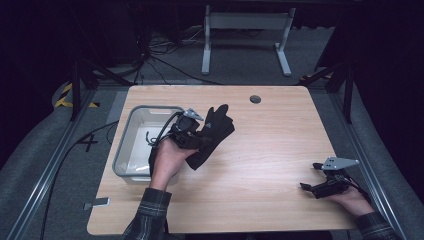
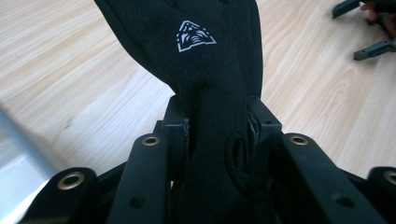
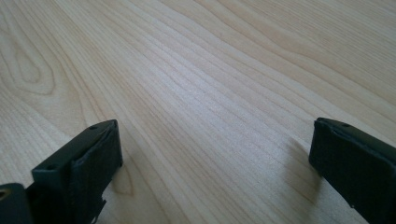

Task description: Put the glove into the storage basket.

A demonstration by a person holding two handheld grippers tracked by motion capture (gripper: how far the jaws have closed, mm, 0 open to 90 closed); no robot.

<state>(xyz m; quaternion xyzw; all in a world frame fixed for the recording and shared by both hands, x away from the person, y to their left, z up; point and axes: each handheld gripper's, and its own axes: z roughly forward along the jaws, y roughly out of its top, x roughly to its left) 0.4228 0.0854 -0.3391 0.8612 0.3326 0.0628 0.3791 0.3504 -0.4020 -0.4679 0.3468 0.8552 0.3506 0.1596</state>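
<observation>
A black glove (image 1: 212, 134) with a small white triangular logo (image 2: 194, 36) hangs just right of the grey bin (image 1: 131, 131), above the wooden table (image 1: 270, 130). My left gripper (image 1: 192, 135) is shut on the glove's cuff end; in the left gripper view the black fabric (image 2: 210, 93) is pinched between both jaws. My right gripper (image 1: 311, 176) rests low near the table's front right corner, jaws wide apart with bare wood between its fingertips (image 3: 93, 154).
The grey bin holds something pale at its near end (image 1: 137, 167). A round grommet hole (image 1: 255, 99) sits at the table's far edge. Cables trail across the floor at left, and a desk frame (image 1: 245, 30) stands beyond the table.
</observation>
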